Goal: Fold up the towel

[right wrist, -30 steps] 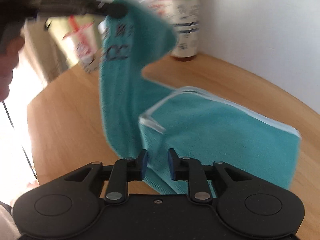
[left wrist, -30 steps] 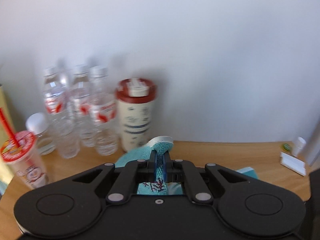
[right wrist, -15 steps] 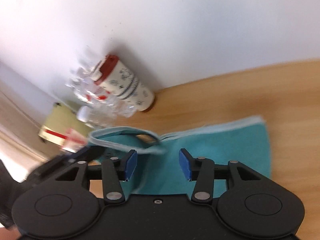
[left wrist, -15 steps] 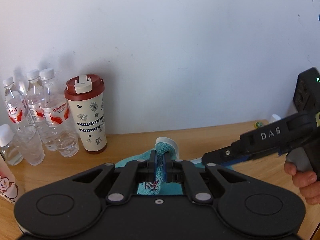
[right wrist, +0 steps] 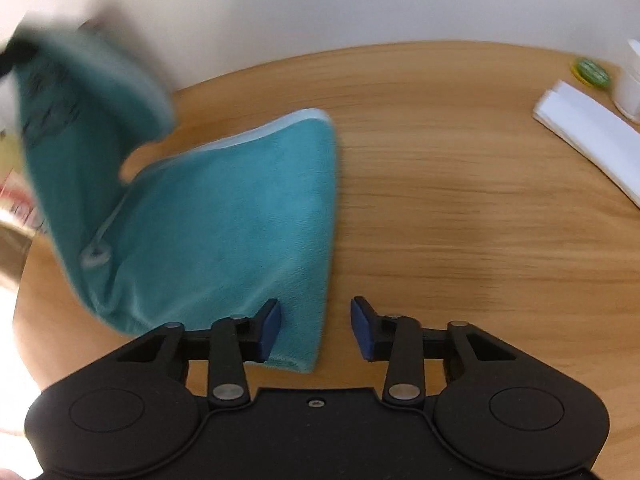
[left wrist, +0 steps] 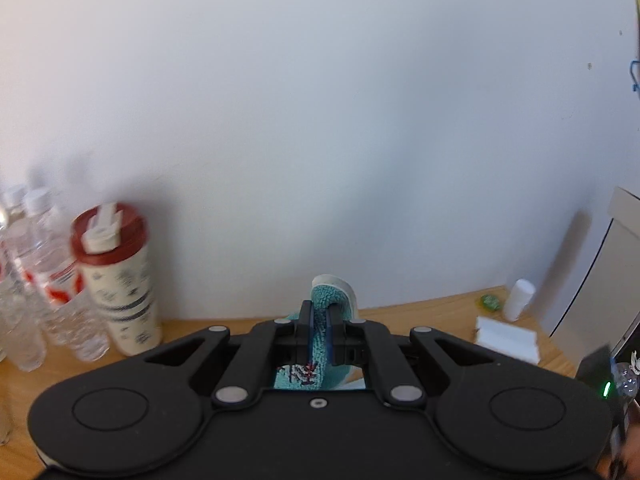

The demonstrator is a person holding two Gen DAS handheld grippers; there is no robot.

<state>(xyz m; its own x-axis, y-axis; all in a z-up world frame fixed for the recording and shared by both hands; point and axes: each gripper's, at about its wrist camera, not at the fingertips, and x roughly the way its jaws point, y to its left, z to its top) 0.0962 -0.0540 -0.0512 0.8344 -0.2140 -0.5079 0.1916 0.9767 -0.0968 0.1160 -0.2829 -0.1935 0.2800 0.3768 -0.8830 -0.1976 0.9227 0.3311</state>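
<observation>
The left gripper [left wrist: 319, 334] was clamped on the soft, limp teal towel [right wrist: 240, 216], lifting one end, while the right gripper [right wrist: 316, 330] gaped over the near corner, the sensible hold.

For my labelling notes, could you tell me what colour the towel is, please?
The towel is teal with a pale edge trim, clearest in the right wrist view.

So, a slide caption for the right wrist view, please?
Open right tool above the teal terry towel on the wooden table.
</observation>
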